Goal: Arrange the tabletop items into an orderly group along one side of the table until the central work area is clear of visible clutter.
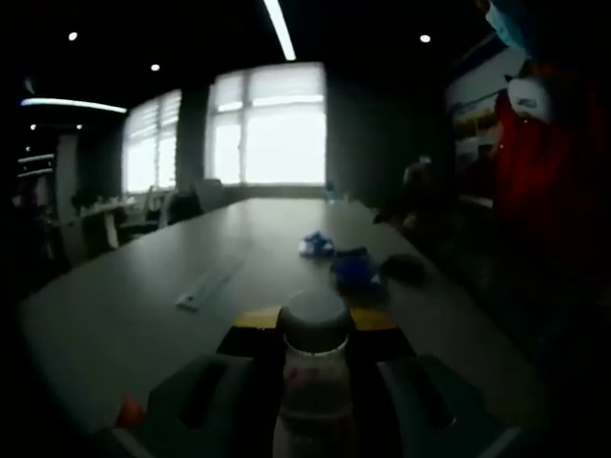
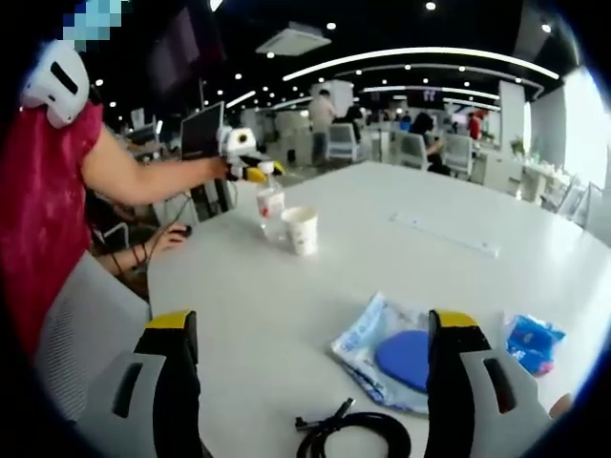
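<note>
Long white table (image 2: 401, 248), paper cup (image 2: 302, 230) beside clear bottle (image 2: 270, 209), flat ruler-like strip (image 2: 447, 233), bagged blue disc (image 2: 399, 353), small blue packet (image 2: 533, 341), coiled black cable (image 2: 351, 432) at near edge

Capped bottle (image 1: 313, 382) between left jaws

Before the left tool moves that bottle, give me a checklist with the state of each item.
1. Left tool shut on the bottle: ok.
2. Bottle cap on: ok.
3. Paper cup beside the bottle, tip risk: not ok.
4. Right tool open and free: ok.
5. Black cable and blue pouch out of the centre: not ok.
6. Liquid in the cup: cannot tell.
</note>
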